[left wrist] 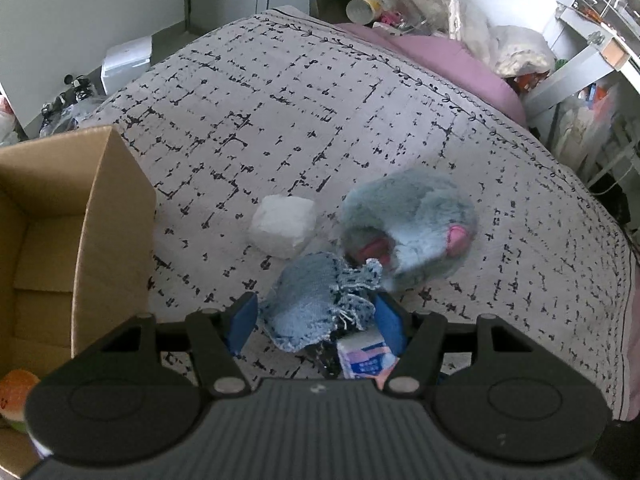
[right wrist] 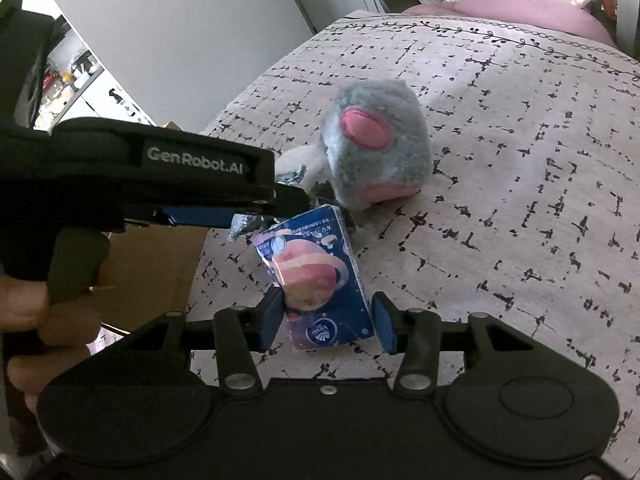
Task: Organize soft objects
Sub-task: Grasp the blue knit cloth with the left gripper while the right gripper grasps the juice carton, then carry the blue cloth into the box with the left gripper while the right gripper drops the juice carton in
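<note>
My left gripper (left wrist: 316, 320) is open around a blue denim pouch (left wrist: 316, 304) lying on the bed; its fingers stand either side of it. A tissue pack (left wrist: 366, 356) lies just below the pouch. A white soft block (left wrist: 282, 224) and a grey plush toy with pink patches (left wrist: 412, 228) lie beyond. In the right wrist view my right gripper (right wrist: 328, 322) is open around the blue and pink tissue pack (right wrist: 320, 280), its pads close to the pack's sides. The grey plush (right wrist: 376, 144) lies behind it. The left gripper's body (right wrist: 160, 176) reaches in from the left.
An open cardboard box (left wrist: 100, 216) stands at the bed's left edge with an orange soft toy (left wrist: 16, 396) inside. The bed has a patterned quilt (left wrist: 320, 100) and a pink pillow (left wrist: 448, 60) at the far end. Cluttered shelves stand at the right.
</note>
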Motion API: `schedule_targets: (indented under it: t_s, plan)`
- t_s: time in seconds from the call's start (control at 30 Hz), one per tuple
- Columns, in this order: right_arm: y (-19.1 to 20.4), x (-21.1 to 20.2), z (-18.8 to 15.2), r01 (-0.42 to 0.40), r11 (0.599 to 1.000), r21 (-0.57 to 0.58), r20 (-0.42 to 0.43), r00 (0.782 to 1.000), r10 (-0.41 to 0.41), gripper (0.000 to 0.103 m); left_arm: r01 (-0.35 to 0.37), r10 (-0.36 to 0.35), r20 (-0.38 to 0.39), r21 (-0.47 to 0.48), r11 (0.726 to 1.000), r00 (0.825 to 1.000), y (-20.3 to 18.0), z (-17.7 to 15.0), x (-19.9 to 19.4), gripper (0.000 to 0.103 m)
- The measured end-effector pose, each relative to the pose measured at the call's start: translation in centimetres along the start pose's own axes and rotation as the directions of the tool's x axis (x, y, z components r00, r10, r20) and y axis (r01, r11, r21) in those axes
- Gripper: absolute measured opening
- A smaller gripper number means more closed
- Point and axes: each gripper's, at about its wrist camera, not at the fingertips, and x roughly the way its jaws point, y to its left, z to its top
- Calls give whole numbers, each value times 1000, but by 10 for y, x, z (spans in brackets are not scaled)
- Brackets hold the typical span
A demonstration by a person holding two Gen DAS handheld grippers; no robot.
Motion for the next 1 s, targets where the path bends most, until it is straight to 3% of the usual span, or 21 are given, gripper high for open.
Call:
schedule_targets:
  t_s: [0.07, 0.13, 0.23, 1.0]
  plan:
    - [-1, -1, 0, 4, 1000, 2, 1, 1000, -4, 46, 4, -4, 0, -4, 1000, 1000, 1, 0, 1, 59]
    - [-1, -3, 0, 5, 1000, 5, 3, 1000, -5, 45, 16, -16, -9, -14, 1000, 1000, 2, -1, 3, 37]
    - [-1, -7, -1, 0, 1000, 7, 13, 1000, 0, 45, 15, -14, 1, -18, 1000, 1000, 3, -3, 1, 25]
    - [14, -49, 0, -3, 1000, 20, 123, 992, 0, 44, 65, -64, 116, -1, 998, 991, 17, -17, -75, 23]
